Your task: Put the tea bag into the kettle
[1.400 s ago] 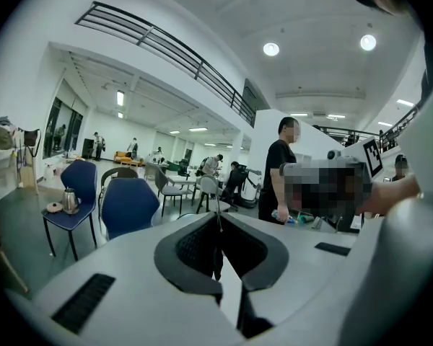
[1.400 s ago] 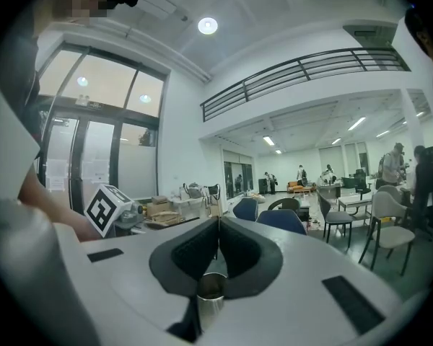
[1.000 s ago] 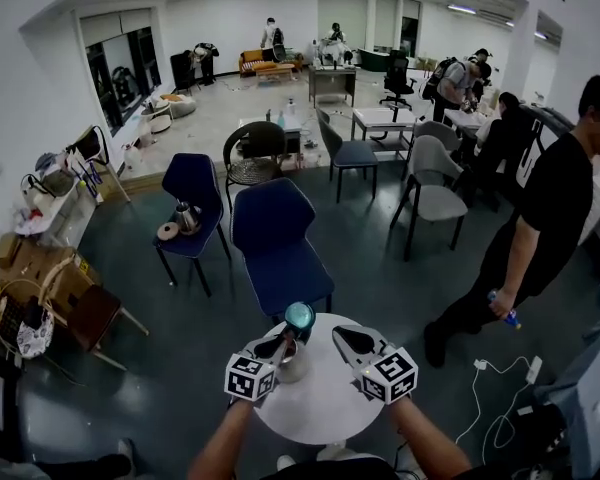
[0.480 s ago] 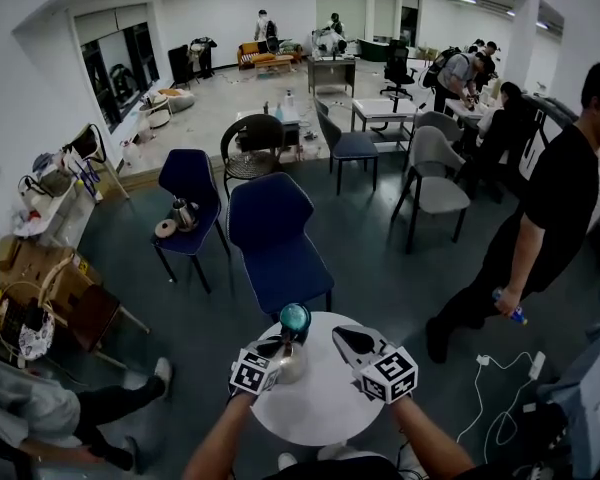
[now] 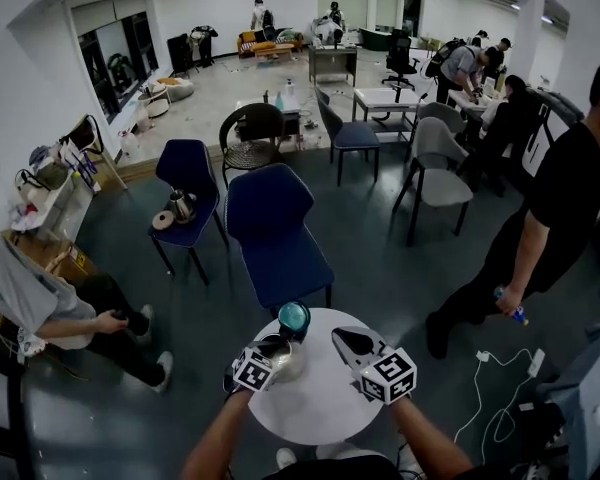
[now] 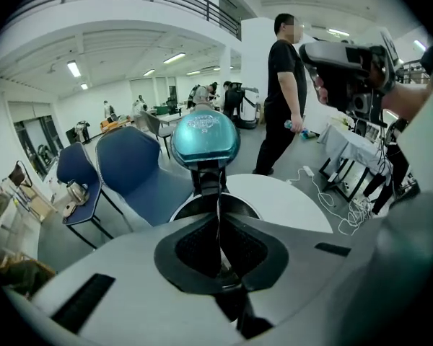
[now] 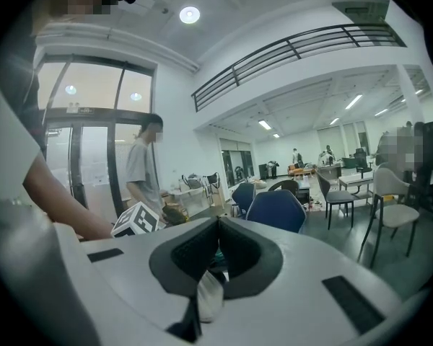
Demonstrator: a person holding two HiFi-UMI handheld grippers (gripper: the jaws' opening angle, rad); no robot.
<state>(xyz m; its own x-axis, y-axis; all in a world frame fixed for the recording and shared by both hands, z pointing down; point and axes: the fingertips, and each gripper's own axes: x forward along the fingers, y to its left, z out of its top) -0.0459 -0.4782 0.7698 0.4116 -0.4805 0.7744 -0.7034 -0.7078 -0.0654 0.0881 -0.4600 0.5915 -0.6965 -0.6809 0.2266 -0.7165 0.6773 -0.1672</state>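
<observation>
A metal kettle (image 5: 283, 359) stands on the round white table (image 5: 315, 408), its teal lid (image 5: 294, 317) flipped up on the far side. My left gripper (image 5: 267, 352) is at the kettle's near-left side. In the left gripper view its jaws are shut on the kettle's near rim, with the open mouth (image 6: 218, 205) and the lid (image 6: 204, 138) just beyond. My right gripper (image 5: 342, 340) hovers to the right of the kettle, shut on a white tea bag (image 7: 210, 295) that hangs under the pads. The right gripper (image 6: 319, 56) also shows high at the right of the left gripper view.
A blue chair (image 5: 274, 234) stands just beyond the table. Another blue chair (image 5: 185, 175) to the left carries a second kettle. A person in black (image 5: 545, 238) stands at the right, a person in grey (image 5: 35, 293) crouches at the left. White cables (image 5: 490, 378) lie on the floor.
The person in grey has come further into the left of the head view. Both grippers and the kettle have stayed almost where they were.
</observation>
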